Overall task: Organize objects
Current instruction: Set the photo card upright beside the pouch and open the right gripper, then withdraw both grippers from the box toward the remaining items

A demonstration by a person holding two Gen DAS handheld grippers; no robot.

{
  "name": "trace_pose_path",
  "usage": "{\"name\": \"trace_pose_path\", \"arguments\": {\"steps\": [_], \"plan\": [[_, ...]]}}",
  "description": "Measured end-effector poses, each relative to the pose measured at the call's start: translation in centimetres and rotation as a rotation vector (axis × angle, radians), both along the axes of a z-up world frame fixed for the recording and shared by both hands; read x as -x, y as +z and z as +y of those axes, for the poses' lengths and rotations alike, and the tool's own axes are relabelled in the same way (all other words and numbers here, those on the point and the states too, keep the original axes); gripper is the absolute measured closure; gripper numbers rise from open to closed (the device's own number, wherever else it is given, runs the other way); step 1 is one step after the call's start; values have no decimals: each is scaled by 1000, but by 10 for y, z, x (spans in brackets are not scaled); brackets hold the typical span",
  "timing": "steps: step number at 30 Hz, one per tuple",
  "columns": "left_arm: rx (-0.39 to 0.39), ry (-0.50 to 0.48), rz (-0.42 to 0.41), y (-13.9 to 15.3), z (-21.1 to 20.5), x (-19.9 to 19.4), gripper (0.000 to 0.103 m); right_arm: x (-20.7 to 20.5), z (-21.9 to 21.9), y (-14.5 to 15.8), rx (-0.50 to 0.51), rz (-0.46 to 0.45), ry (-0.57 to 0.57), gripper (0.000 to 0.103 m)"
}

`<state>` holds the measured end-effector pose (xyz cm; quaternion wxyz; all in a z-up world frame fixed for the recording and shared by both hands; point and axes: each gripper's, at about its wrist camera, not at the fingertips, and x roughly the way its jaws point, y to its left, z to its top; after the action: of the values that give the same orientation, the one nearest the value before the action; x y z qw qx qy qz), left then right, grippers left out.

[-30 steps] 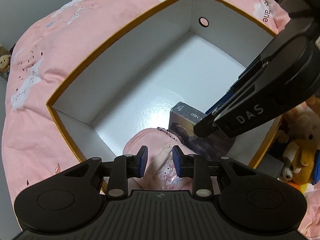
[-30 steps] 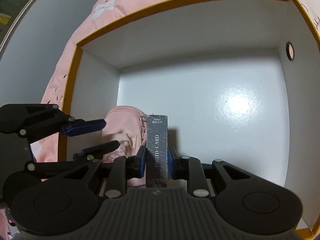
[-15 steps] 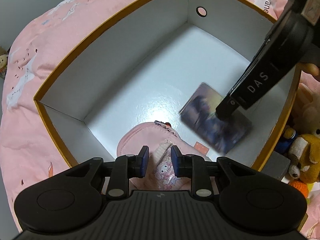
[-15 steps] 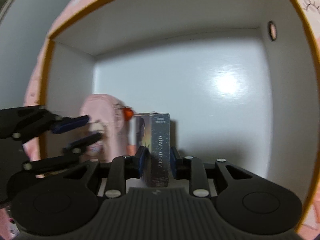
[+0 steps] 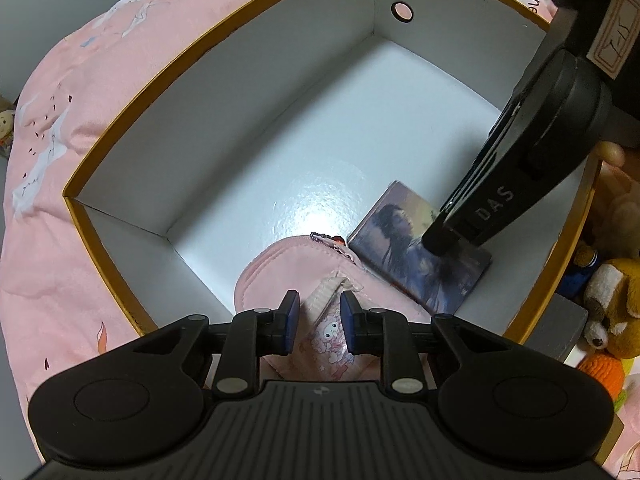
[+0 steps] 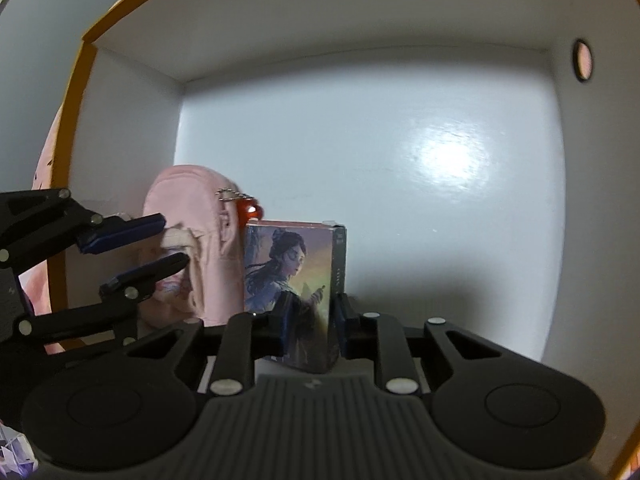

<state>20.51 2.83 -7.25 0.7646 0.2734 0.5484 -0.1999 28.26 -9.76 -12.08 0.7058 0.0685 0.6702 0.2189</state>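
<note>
A white box with a yellow rim [image 5: 224, 28] sits on a pink blanket. A pink pouch [image 5: 292, 268] lies in its near corner; it also shows in the right wrist view [image 6: 188, 200]. My left gripper [image 5: 318, 326] is shut on the pouch's cream strap [image 5: 326, 294]. My right gripper [image 6: 310, 330] is shut on a photo card box [image 6: 292, 280] with a woman's picture, lying on the box floor beside the pouch [image 5: 404, 252]. The right gripper's body [image 5: 532, 152] reaches in from the upper right.
The pink blanket [image 5: 60, 128] surrounds the box. Plush toys [image 5: 612, 304] and an orange knitted item [image 5: 604, 370] lie outside the right wall. A round hole [image 5: 402, 11] pierces the far wall. The box floor [image 5: 320, 152] beyond the pouch is bare.
The right gripper has turned the photo card box from standing on edge to lying with its picture face up, and lowered it onto the floor beside the pouch. The left gripper stayed on the pouch.
</note>
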Motion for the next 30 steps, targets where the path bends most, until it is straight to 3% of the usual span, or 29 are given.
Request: {"name": "trace_pose_path", "arguments": {"steps": [17, 24, 30], "plan": [[7, 16, 17, -13, 1, -1, 80, -5, -3, -8, -39, 63, -74, 82], [42, 42, -34, 4, 7, 7, 79, 4, 19, -4, -7, -12, -46, 78], [100, 70, -91, 30, 7, 27, 79, 21, 15, 26, 15, -136, -33, 73]]}}
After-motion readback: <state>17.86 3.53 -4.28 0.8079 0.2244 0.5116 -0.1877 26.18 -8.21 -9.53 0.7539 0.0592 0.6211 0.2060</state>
